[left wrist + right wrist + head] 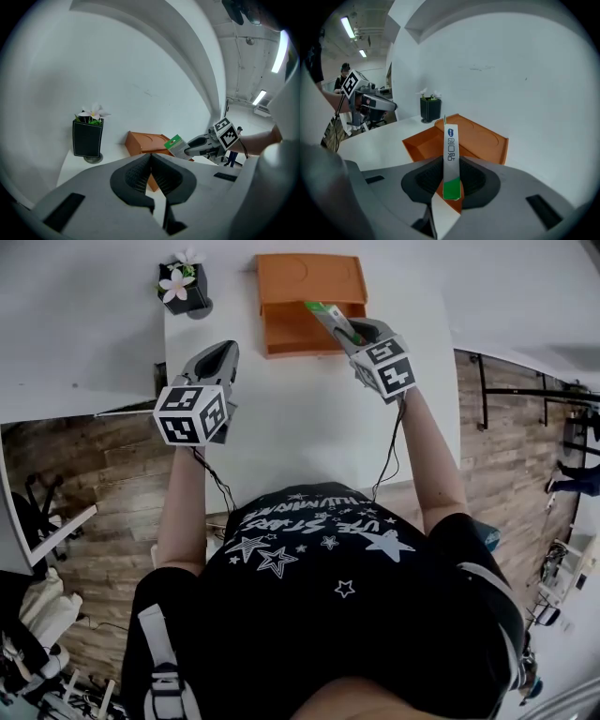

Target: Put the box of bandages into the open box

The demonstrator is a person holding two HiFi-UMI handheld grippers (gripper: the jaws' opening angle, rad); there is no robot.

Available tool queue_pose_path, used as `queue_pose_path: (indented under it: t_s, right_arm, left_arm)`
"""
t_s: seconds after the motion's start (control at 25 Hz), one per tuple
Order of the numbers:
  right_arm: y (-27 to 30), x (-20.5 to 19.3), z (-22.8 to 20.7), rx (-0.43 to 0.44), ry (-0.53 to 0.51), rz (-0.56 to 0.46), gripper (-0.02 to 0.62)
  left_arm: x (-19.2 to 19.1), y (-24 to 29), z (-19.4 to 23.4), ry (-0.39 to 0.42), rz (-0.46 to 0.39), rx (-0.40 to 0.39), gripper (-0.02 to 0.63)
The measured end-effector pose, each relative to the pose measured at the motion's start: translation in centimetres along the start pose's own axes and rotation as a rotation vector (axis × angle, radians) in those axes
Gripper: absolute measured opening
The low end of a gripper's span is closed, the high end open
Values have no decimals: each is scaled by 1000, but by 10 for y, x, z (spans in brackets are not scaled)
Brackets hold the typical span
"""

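We saw blue logo and dark characters on bandage box [450, 150] edge; could not read them. Shirt [319, 532] print upside down, illegible to us.

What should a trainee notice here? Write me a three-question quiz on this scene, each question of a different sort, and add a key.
1. True or false: the right gripper is shut on the box of bandages.
2. Fill in the gap: the left gripper has its jaws ___, with nothing between them.
3. Choose one. The box of bandages is: A) lying inside the open box; B) held in the air over the open box; C) between the left gripper's jaws.

Key: 1 true; 2 shut; 3 B.
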State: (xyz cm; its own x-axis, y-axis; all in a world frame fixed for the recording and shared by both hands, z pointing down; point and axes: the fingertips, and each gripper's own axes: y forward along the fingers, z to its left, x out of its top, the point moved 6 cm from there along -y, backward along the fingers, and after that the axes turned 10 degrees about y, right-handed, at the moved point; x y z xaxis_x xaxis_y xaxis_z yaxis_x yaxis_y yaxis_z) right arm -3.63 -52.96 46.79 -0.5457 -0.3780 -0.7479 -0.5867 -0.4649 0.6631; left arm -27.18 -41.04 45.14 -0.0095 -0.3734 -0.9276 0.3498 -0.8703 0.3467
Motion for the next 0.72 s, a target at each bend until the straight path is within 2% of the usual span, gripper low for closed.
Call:
queue_pose_path:
  t_s: [0.16, 0.32, 0.72]
  right_arm:
    - [41, -2, -8, 24, -75, 79, 114]
    - [59, -4, -6, 57, -132, 121, 114]
    - [77, -1, -2, 74, -132, 157, 114]
  left_arm:
    - [-8, 22, 19, -20, 27, -1, 20]
    - [-13, 28, 26, -42, 33, 0, 20]
    - [-20, 31, 35, -64, 47, 16, 20]
